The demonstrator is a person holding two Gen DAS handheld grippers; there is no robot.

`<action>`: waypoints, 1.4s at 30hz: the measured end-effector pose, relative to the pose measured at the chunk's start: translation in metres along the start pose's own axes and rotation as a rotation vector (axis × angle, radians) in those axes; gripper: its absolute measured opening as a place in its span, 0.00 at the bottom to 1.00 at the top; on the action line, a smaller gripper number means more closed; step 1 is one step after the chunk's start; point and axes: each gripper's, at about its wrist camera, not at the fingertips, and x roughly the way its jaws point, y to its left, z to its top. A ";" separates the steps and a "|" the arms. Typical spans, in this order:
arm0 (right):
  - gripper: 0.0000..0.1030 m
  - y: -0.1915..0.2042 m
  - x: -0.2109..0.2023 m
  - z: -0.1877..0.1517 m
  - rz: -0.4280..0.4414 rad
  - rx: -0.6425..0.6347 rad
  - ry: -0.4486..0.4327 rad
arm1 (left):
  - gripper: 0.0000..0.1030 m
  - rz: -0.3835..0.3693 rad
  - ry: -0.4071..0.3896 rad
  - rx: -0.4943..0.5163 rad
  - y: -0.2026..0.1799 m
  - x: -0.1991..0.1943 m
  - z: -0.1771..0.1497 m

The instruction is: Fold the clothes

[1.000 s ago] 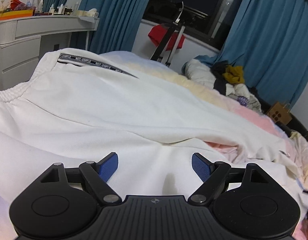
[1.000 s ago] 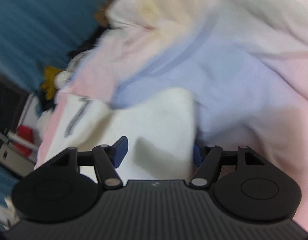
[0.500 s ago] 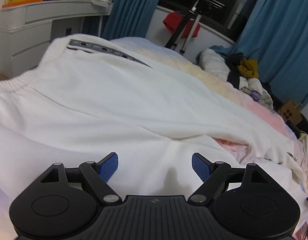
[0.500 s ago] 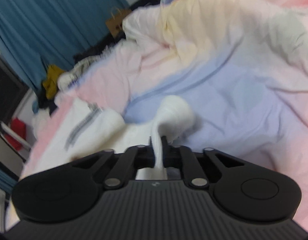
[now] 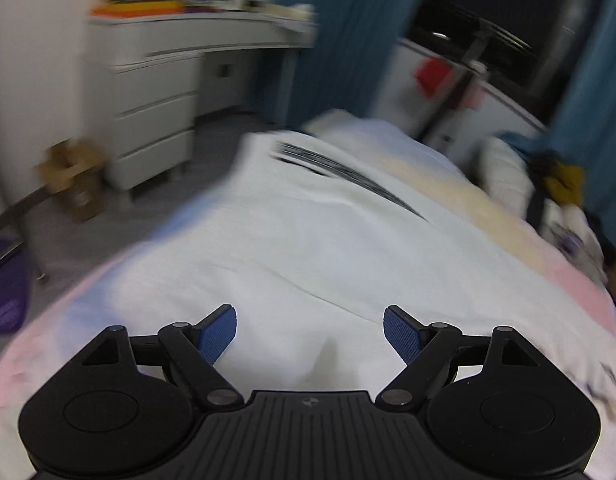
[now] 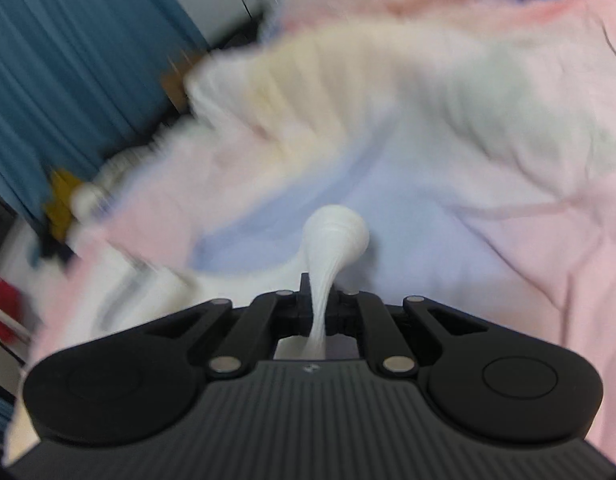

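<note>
White trousers with a dark lettered stripe lie spread across the bed in the left wrist view. My left gripper hangs above them, open, blue pads apart with nothing between them. In the right wrist view my right gripper is shut on a bunched end of the white trousers, which bulges out past the fingertips over the pastel bedspread. The rest of the garment trails off to the left below the gripper.
A white chest of drawers with clutter on top stands left of the bed. A cardboard box sits on the floor. Blue curtains, a dark window and a clothes pile are at the far side.
My right gripper closed on the white fabric and lifted it slightly. My left gripper rose and drew back, so more of the bed, floor and drawers shows; it stayed open.
</note>
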 end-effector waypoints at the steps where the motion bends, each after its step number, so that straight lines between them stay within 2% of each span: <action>1: 0.05 -0.004 0.001 0.000 0.005 0.015 0.010 | 0.80 0.005 0.004 -0.048 0.012 -0.005 0.005; 7: 0.06 0.004 -0.011 -0.002 0.033 -0.028 -0.017 | 0.81 0.035 0.067 -0.321 0.086 -0.019 0.017; 12: 0.06 0.010 -0.019 -0.001 0.022 -0.057 -0.031 | 0.82 0.026 0.159 -0.497 0.134 -0.005 -0.001; 16: 0.06 0.012 -0.022 -0.002 0.008 -0.070 -0.033 | 0.82 -0.084 0.195 -0.630 0.150 0.017 -0.017; 17: 0.06 0.012 -0.023 -0.002 0.004 -0.074 -0.034 | 0.82 -0.083 0.205 -0.640 0.149 0.023 -0.019; 19: 0.06 0.011 -0.026 -0.002 0.006 -0.054 -0.033 | 0.81 -0.060 0.191 -0.635 0.147 0.030 -0.022; 23: 0.06 0.003 -0.031 0.000 0.028 0.056 -0.025 | 0.79 -0.158 0.166 -0.640 0.141 0.042 -0.022; 27: 0.06 0.004 -0.028 0.000 0.026 0.081 -0.029 | 0.69 -0.300 0.178 -0.655 0.136 0.051 -0.026; 29: 0.06 0.006 -0.024 -0.001 0.019 0.084 -0.027 | 0.68 -0.340 0.175 -0.657 0.132 0.052 -0.031; 36: 0.06 0.009 -0.019 -0.004 0.007 0.074 -0.023 | 0.67 -0.322 0.185 -0.584 0.111 0.058 -0.037; 39: 0.06 0.008 -0.021 -0.003 0.012 0.070 -0.026 | 0.61 -0.308 0.179 -0.507 0.098 0.056 -0.037; 42: 0.06 0.007 -0.024 -0.002 0.019 0.066 -0.031 | 0.59 -0.287 0.169 -0.440 0.087 0.055 -0.038</action>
